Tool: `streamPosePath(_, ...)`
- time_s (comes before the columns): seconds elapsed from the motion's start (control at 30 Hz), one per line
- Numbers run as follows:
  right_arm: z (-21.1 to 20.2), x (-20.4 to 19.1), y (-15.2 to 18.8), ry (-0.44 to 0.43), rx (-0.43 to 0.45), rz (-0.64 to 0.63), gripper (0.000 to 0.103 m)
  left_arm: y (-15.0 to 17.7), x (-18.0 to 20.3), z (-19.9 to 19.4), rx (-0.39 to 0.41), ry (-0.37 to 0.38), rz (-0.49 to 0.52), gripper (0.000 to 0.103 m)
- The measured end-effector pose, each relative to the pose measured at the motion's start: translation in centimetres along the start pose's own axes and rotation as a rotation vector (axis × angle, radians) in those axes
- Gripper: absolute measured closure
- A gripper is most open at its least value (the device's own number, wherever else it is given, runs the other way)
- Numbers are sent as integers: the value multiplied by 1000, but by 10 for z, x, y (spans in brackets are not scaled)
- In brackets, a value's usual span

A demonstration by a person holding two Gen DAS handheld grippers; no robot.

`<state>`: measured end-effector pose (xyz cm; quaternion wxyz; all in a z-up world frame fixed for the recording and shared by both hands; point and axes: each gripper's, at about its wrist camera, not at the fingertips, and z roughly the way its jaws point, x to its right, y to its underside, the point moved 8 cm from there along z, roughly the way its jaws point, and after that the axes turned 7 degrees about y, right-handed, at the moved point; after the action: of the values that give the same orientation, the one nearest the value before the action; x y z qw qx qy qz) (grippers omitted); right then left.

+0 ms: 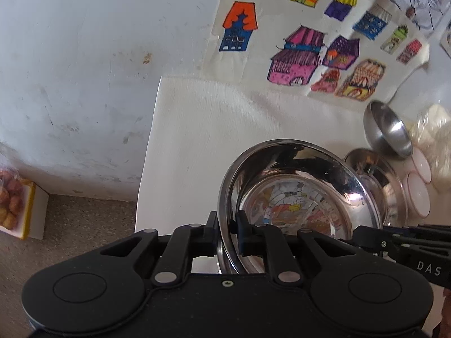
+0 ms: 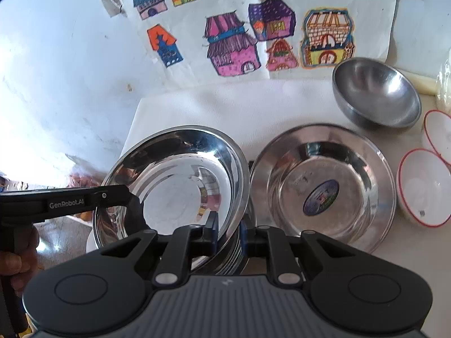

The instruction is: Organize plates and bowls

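Observation:
A shiny steel plate (image 2: 180, 174) is held tilted above the white table; it also shows in the left wrist view (image 1: 296, 197). My left gripper (image 1: 227, 235) is shut on its left rim. My right gripper (image 2: 227, 232) is shut on its right rim. The left gripper shows in the right wrist view (image 2: 132, 205) at the plate's left edge. A second steel plate (image 2: 324, 188) with a sticker lies flat to the right, and a steel bowl (image 2: 377, 93) stands tilted behind it. Two white bowls with red rims (image 2: 422, 188) sit at the far right.
The white table (image 2: 253, 104) stands against a white wall with a sheet of coloured house drawings (image 2: 253, 28). A plastic bag (image 1: 434, 129) lies at the back right. On the floor at the left is a box of orange fruit (image 1: 11, 200).

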<state>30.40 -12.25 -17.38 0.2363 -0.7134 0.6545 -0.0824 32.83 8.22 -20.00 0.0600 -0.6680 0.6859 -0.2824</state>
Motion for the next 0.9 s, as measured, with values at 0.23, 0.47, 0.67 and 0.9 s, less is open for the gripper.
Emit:
streamPosePath(0.23,4,-5,10,7,-37,-3,85,7,2,1,-14,-23,62,88)
streamPosePath(0.47,3,-5,11,13,-53,1,84,10,4,7,-36,-25,86,87)
streamPosePath(0.67,2,-6,12,16,-63,2,84,14,4,10,-53,-32,103,86)
streamPosePath(0.9,1,-7,16,17,-65,-8,82,16,4,9,-57,-41,100,85)
